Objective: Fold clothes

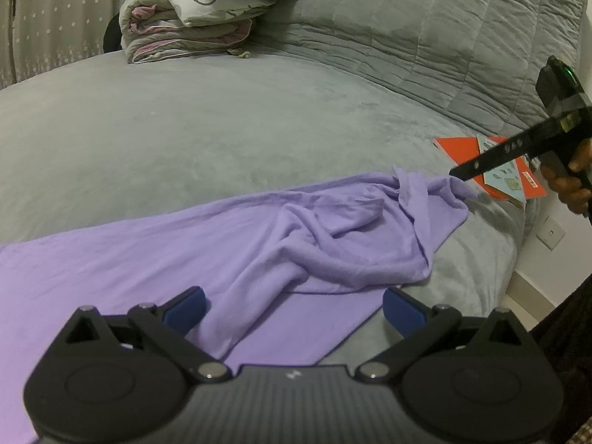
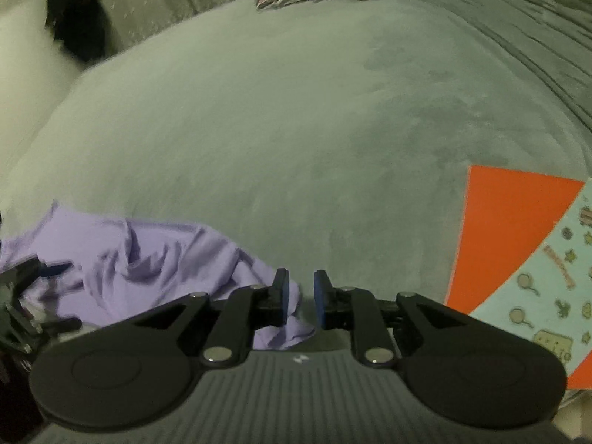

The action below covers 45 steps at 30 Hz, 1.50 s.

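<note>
A lilac garment (image 1: 259, 244) is spread over the near side of a grey bed (image 1: 222, 129), flat toward the left and bunched into folds toward the right, where one corner is drawn out to a point. The left gripper (image 1: 292, 307) is held low over the cloth with its jaws wide apart; a raised ridge of fabric runs up between the blue pads (image 1: 185, 309), but no pad is seen pressing on it. In the right wrist view the right gripper (image 2: 300, 303) is shown with only a narrow gap between its jaws, and nothing is clamped there: the tip of the lilac cloth lies just beneath and to the left of the left finger, while grey bedding is seen through the gap. An orange book (image 2: 507, 229) and a pale blue illustrated sheet (image 2: 547, 296) lie on the bed to the right, apart from the garment. A folded quilt (image 1: 188, 26) is stacked at the far side.
</note>
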### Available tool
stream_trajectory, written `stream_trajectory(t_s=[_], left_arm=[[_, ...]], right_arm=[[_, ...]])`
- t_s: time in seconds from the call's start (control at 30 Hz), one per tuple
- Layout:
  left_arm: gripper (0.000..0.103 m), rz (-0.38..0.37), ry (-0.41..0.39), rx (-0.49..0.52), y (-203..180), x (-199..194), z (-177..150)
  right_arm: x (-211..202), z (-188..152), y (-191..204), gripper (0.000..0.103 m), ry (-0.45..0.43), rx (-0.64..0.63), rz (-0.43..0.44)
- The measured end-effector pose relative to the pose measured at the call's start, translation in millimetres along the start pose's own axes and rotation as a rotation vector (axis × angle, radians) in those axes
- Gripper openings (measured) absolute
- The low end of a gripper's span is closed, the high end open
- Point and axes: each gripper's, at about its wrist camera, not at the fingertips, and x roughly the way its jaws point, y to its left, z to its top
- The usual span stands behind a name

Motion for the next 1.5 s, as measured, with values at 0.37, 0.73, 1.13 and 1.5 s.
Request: stream_trajectory(t_s=[0.37,0.73,1.13,1.5], left_arm=[[0.102,-0.003,-0.002,-0.002,-0.4,1.1,0.0],[0.102,-0.004,0.0,0.004,-1.5,1.3,-1.2],[0.102,-0.012,-0.002,0.01,-2.0,-2.4,-0.6],[0.102,-0.007,-0.007,0.011,-2.8,-3.8,-1.3]], right_arm=[[10.9,-3.5,30.4,0.0,-0.084,-0.184,-0.148],[23.0,18.7,17.6,0.0,-0.186,-0.138,-0.236],[12.2,4.0,3.1,0.027,-0.148,-0.03,-0.202],[6.6,-32.2,33.3,0.0,0.001,-0.173,-0.254]])
